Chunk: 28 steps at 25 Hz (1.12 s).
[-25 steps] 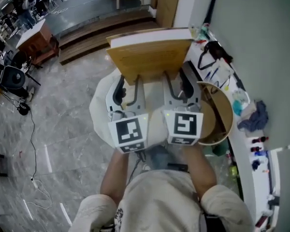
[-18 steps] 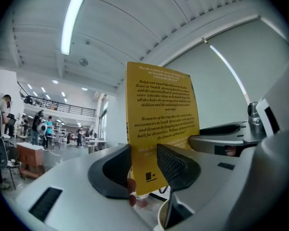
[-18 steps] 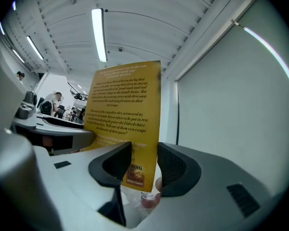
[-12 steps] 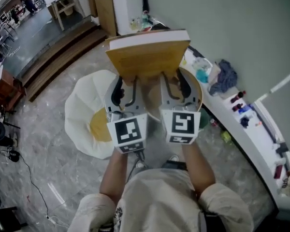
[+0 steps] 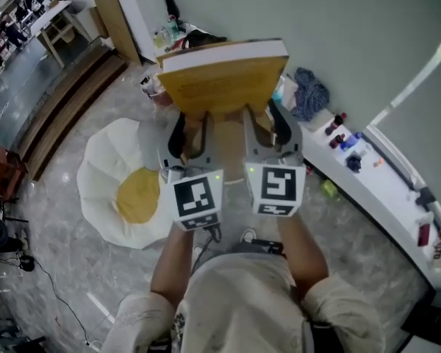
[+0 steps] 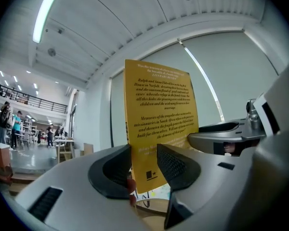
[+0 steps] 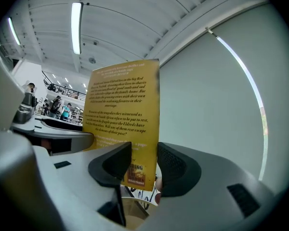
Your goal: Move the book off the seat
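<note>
**Book lifted and swung toward the wall ledge**

The person has turned with the load since a second ago. The white ledge (image 5: 375, 175) along the wall, which ran down the right side before, now cuts slantwise across the right. The egg-shaped cushion (image 5: 125, 190) has come out well to the left of it.

The book (image 5: 224, 79) has not shifted in the grip. It hangs in the air off the ledge's left end, resting on no seat. The left gripper (image 5: 193, 123) and right gripper (image 5: 268, 120) sit side by side on its near edge. Each has its fingers drawn in and pressed on the yellow cover, one pad on either face.

This looks like the carrying step, with the lift done and a landing spot still wanted. The next move calls for lowering the book flat, then letting go with both grippers together so it doesn't tip.

A blue cloth (image 5: 309, 94) and small bottles (image 5: 338, 131) crowd the ledge's near end, right in the path. The stretch beyond them looks barer. A wooden board (image 5: 117, 20) leans against the wall past the ledge's left end.
</note>
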Each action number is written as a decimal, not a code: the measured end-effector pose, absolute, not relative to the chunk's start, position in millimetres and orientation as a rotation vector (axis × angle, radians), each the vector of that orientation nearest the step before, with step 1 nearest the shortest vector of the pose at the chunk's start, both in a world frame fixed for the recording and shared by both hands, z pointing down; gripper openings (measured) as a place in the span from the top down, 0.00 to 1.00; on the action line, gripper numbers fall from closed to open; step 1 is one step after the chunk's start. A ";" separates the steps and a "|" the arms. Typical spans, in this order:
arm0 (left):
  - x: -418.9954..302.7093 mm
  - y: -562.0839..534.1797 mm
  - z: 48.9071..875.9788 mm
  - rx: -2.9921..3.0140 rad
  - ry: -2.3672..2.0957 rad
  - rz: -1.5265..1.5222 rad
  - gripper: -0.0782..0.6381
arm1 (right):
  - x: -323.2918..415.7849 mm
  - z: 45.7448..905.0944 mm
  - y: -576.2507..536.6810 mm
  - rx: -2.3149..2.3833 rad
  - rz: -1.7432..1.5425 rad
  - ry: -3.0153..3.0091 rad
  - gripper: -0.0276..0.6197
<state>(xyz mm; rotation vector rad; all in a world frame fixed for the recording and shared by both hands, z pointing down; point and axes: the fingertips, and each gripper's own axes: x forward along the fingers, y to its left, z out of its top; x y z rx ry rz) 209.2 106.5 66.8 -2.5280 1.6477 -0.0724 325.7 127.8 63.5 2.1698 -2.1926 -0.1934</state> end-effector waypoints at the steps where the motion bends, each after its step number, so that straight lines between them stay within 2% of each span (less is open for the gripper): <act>1: 221.8 107.2 68.5 -2.534 1.641 -0.082 0.65 | 338.1 65.2 128.9 2.172 -0.190 -2.186 0.69; 9: 291.5 105.9 81.1 -2.540 1.607 -0.136 0.65 | 407.3 81.6 129.1 2.181 -0.142 -2.183 0.69; 18: 291.7 69.1 110.9 -2.572 1.621 -0.207 0.65 | 408.7 108.0 93.2 2.171 -0.103 -2.157 0.69; 28: 263.9 -24.0 135.2 -2.636 1.638 -0.225 0.65 | 380.4 129.9 2.1 2.137 -0.055 -2.110 0.69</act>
